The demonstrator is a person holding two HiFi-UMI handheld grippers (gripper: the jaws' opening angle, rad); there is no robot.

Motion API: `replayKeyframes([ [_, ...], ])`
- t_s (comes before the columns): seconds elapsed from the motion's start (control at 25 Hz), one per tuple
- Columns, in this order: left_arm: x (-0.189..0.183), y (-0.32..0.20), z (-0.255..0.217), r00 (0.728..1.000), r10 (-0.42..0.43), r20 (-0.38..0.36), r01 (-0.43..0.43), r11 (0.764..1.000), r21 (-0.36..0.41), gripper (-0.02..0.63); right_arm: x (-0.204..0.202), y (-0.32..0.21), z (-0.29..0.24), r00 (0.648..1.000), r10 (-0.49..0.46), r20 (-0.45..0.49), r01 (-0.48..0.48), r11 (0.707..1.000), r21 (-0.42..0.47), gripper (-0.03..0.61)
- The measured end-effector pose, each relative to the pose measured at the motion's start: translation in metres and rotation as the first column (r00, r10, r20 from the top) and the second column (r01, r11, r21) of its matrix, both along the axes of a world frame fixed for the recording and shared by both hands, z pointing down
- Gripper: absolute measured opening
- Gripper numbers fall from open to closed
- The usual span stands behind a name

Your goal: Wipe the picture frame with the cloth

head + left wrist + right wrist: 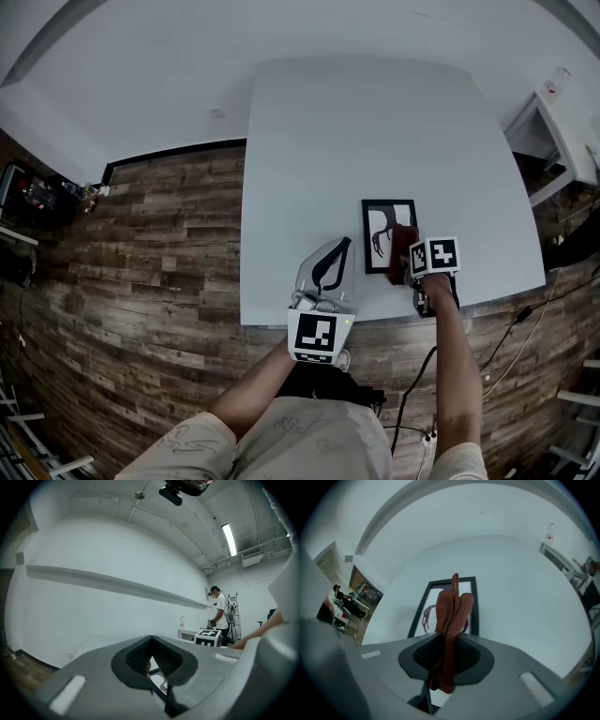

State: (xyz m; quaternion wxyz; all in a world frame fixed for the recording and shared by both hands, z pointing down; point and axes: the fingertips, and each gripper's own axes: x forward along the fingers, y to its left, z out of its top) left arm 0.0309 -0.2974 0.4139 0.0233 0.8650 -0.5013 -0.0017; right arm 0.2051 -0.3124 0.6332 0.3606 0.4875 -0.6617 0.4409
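Rust-red cloth [451, 620] in right claw [448, 656], over black picture frame [382, 217]

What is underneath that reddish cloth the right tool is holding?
A black picture frame lies flat on the white table below the cloth. The cloth hides the frame's near right part, and whether the two touch cannot be told.

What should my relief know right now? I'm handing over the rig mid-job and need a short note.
Left gripper: shut, empty, by the table's near edge, left of the picture frame.
Right gripper: shut on the cloth, over the frame's near right corner.
Frame lies flat on the table.
Done: cloth in grip. Left: wipe the frame; contact cannot be told.
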Motion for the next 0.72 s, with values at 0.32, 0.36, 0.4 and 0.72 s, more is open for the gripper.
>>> replayKeyframes([
  [0.32,0.002,0.003,-0.001,1.000,0.004,0.007,-0.004,1.000,0.000,0.000,0.068,0.008,-0.008,0.992,0.116,-0.052,-0.116,0.993,0.010,0.097],
  [0.36,0.002,0.003,-0.001,1.000,0.003,0.007,-0.003,1.000,0.000,0.000,0.071,0.009,-0.008,0.991,0.121,-0.054,-0.121,0.993,0.009,0.097],
  [0.4,0.001,0.002,-0.002,1.000,0.002,0.006,-0.002,1.000,0.000,0.000,0.072,0.009,-0.008,0.991,0.124,-0.055,-0.124,0.992,0.009,0.097],
  [0.72,-0.003,-0.003,-0.005,1.000,-0.015,-0.014,0.014,1.000,-0.013,0.000,0.052,-0.003,-0.068,0.983,0.157,0.093,-0.178,0.939,0.295,0.098],
])
